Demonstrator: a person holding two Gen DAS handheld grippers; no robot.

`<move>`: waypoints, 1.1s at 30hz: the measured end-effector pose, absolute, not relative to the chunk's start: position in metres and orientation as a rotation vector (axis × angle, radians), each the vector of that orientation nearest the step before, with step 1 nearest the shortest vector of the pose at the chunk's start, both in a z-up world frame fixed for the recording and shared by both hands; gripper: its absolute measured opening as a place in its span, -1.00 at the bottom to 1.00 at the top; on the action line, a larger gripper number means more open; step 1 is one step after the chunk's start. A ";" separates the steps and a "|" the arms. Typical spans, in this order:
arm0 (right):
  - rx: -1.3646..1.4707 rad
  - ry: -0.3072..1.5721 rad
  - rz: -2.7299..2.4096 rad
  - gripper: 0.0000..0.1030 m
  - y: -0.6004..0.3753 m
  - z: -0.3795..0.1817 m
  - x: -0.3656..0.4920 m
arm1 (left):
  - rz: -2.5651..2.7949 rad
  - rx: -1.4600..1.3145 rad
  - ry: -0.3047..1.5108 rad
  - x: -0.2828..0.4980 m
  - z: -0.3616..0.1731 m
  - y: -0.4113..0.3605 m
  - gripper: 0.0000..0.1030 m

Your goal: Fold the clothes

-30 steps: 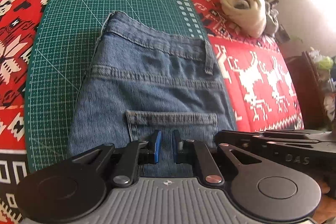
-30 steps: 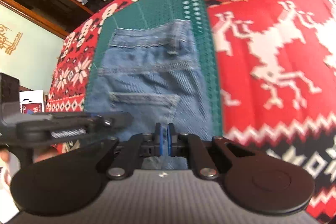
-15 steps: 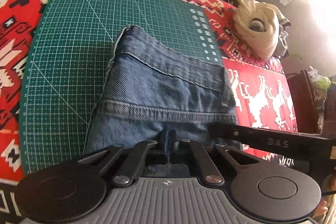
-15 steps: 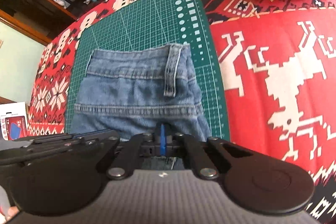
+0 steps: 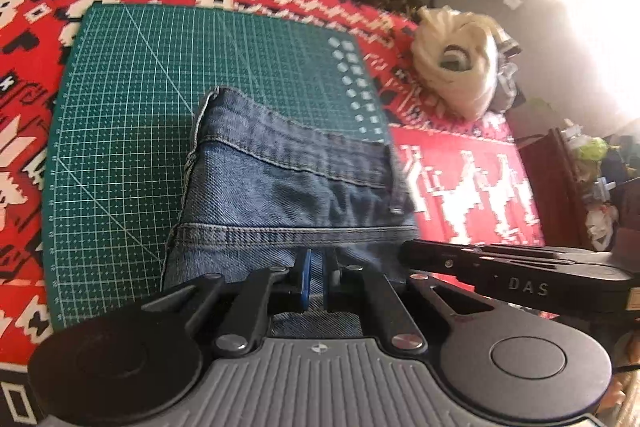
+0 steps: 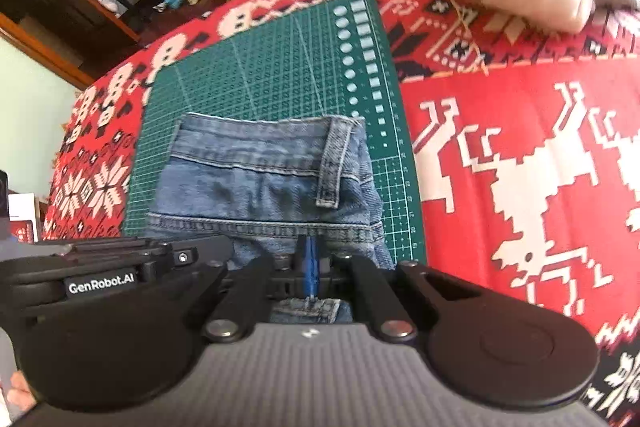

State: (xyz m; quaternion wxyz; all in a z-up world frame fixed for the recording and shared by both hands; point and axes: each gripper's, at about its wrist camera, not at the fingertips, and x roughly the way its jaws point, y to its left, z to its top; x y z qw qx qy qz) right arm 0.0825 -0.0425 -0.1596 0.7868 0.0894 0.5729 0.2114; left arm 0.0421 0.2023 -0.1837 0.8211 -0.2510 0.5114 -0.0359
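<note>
Blue denim jeans (image 5: 288,187) lie folded on a green cutting mat (image 5: 140,107), waistband at the far side. My left gripper (image 5: 319,277) is shut on the near fold of the denim, with cloth showing between its blue pads. In the right wrist view the jeans (image 6: 260,179) show a belt loop on the right, and my right gripper (image 6: 309,263) is shut on the near denim edge. The two grippers sit side by side, and each one's body shows in the other's view.
A red, white and black patterned cloth (image 5: 460,179) covers the table under the mat (image 6: 260,67). A cream cloth bundle (image 5: 456,67) lies at the far right corner. Shelves, boxes and furniture stand beyond the far table edge.
The left gripper went from open to shut on the denim. Both grippers have carried the near fold forward toward the waistband, covering the back pocket.
</note>
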 end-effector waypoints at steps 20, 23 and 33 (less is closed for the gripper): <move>0.166 1.258 0.440 -0.93 -0.076 -0.172 0.040 | 0.027 -0.565 1.125 -0.026 -0.209 0.233 -0.94; 0.156 1.248 0.441 -0.91 -0.081 -0.172 0.034 | 0.029 -0.600 1.117 -0.029 -0.211 0.237 -0.95; 0.124 1.219 0.489 -0.81 -0.089 -0.159 0.004 | 0.043 -0.534 1.135 -0.062 -0.196 0.222 -0.93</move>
